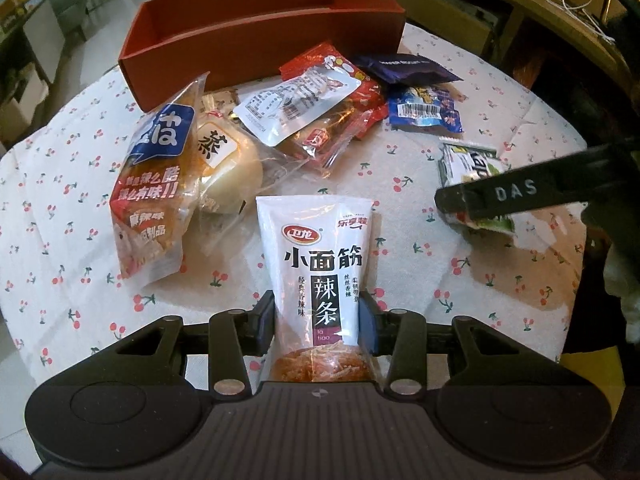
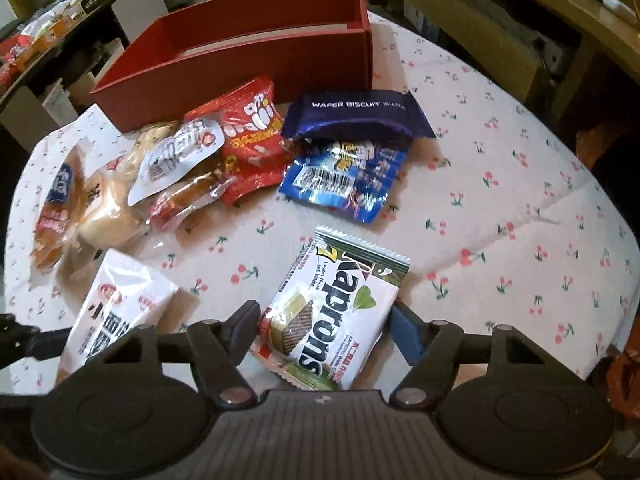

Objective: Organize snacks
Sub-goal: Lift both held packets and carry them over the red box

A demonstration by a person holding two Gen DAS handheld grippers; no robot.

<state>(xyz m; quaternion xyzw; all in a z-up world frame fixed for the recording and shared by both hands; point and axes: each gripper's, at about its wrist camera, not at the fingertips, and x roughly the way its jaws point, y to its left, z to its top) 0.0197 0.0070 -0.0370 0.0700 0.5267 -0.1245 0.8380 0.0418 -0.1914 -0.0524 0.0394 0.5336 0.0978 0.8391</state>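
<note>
I am just starting: the red box [image 1: 256,28] at the top of the frame is looking empty, and the snack pile [image 1: 280,112] is lying below it on the cloth [image 1: 400,240]. My left tongs [image 1: 316,320] are squeezing the white bag [image 1: 320,264] at the bottom middle. My right tongs [image 2: 324,328] are sitting wide around the wafer pack [image 2: 340,312], not yet pinching it.

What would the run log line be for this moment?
left gripper: shut on white packet | right gripper: around wafer packet | red box: empty

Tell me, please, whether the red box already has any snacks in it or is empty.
Apparently empty: the red box shows only bare inner walls in both views, though its floor is mostly hidden. All visible snacks lie outside on the tablecloth.
</note>
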